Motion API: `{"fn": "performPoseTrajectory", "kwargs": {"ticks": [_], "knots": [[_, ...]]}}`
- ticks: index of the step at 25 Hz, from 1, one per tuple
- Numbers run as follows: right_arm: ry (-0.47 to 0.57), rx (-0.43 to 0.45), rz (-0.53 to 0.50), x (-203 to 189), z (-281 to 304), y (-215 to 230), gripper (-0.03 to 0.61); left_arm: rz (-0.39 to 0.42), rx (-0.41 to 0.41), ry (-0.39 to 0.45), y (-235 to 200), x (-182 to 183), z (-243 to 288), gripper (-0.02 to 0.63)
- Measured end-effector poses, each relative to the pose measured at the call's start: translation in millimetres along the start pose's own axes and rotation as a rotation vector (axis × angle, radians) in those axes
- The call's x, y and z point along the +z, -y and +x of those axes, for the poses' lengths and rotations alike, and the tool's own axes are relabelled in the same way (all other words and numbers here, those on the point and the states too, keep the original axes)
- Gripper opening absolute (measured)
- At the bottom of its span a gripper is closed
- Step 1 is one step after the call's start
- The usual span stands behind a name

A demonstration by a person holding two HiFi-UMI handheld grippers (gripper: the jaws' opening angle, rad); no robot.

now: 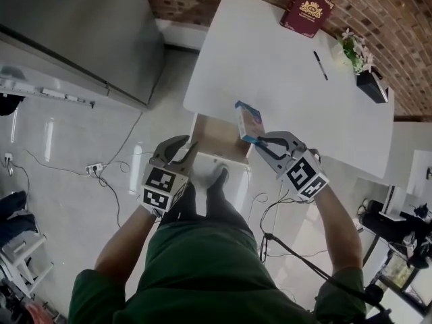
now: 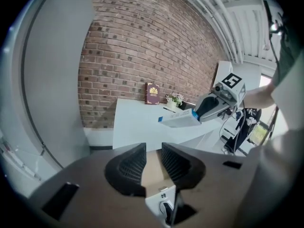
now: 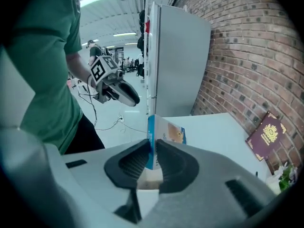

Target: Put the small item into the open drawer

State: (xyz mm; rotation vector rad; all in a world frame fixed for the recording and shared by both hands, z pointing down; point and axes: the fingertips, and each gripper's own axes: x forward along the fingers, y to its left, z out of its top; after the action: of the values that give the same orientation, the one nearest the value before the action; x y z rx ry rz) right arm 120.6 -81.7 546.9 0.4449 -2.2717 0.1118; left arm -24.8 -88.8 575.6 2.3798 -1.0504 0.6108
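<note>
A small blue-and-white box point(image 1: 248, 121) stands upright between the jaws of my right gripper point(image 1: 260, 140), which is shut on it. It hangs above the right side of the open drawer point(image 1: 214, 139), whose brown inside shows under the white table's near edge. In the right gripper view the box point(image 3: 167, 132) rises from between the pads point(image 3: 137, 159). My left gripper point(image 1: 178, 150) hovers at the drawer's left front corner, jaws slightly apart with nothing between them. The left gripper view looks down onto the drawer point(image 2: 155, 174) past its own jaws, with the box point(image 2: 178, 119) held to the upper right.
On the white table point(image 1: 270, 66) lie a dark red book point(image 1: 307, 10), a pen point(image 1: 320, 65) and a small potted plant point(image 1: 361, 58) by the brick wall. A tall grey cabinet point(image 1: 81, 32) stands at left. Cables point(image 1: 94, 169) run over the floor.
</note>
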Motion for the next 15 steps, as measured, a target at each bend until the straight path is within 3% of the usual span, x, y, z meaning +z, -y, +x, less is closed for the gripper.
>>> {"fn": "performPoseTrajectory", "kwargs": {"ticks": [9, 15], "knots": [[-0.081, 0.167, -0.054, -29.3, 39.7, -74.5, 0.06, -0.018, -0.005, -0.038, -4.7, -24.6, 6.1, 0.097], [-0.159, 0.133, 0.007, -76.6, 77.7, -72.1, 0.06, -0.023, 0.005, -0.07, -10.8, -41.9, 10.7, 0.097]]}}
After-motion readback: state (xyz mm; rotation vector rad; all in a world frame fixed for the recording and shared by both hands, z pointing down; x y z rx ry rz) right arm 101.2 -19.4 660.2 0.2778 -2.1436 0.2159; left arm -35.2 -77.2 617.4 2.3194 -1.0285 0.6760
